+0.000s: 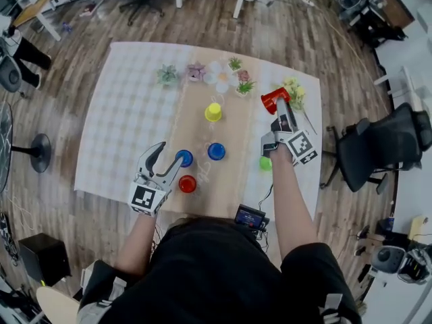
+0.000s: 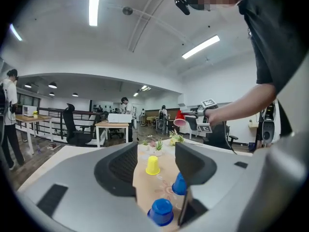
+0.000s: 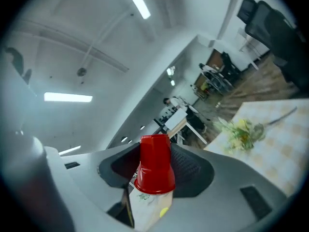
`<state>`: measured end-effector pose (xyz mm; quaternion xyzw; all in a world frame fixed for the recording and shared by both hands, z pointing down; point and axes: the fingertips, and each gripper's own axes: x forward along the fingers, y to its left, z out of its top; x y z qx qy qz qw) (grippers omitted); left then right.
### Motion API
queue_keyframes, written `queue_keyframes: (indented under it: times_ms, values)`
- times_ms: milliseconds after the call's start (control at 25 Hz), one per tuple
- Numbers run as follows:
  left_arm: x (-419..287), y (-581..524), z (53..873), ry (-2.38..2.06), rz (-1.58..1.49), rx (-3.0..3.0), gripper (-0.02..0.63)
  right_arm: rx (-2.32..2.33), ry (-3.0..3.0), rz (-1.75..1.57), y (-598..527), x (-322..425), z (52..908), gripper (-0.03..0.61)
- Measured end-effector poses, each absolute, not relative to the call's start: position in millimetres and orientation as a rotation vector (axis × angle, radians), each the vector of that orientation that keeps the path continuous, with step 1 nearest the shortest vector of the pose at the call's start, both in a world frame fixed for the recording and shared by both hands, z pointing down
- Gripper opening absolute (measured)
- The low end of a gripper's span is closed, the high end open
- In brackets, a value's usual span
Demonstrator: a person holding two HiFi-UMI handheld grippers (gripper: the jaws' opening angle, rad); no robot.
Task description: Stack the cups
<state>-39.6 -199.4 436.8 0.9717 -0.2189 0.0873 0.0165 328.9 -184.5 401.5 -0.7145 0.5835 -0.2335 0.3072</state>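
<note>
Between the right gripper (image 3: 155,154) fingers (image 3: 193,170) sits a clamped red cup (image 3: 155,168); the left gripper (image 2: 155,157) fingers (image 2: 118,170) stand apart.

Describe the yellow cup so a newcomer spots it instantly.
Start at the table with the checked cloth and follow the brown runner toward the row of small plants at the far end. The yellow cup stands upside down just short of them. It is the only yellow one, set apart from the blue cups nearer the person.

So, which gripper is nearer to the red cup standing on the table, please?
Left. The left gripper hangs open just beside the standing red cup; the right gripper holds a second red cup, raised far off.
</note>
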Motion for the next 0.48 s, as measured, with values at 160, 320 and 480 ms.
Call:
queue_keyframes:
  times_ms: [160,320,480]
  values:
    - [-60.1,-176.3,440.1,-0.655,0.245,3.038,0.244,-1.986,1.833,-0.317,-153.5,276.7,356.1,0.207]
    - [-81.0,-152.5,451.3,-0.650,0.273,3.010,0.244,-1.971,2.037,-0.100,-114.9,212.3,343.5,0.207]
    - [-101.6,-134.0,472.9,-0.664,0.285,2.973,0.242,-1.988,2.172,-0.079,-85.7,158.1,379.8,0.207]
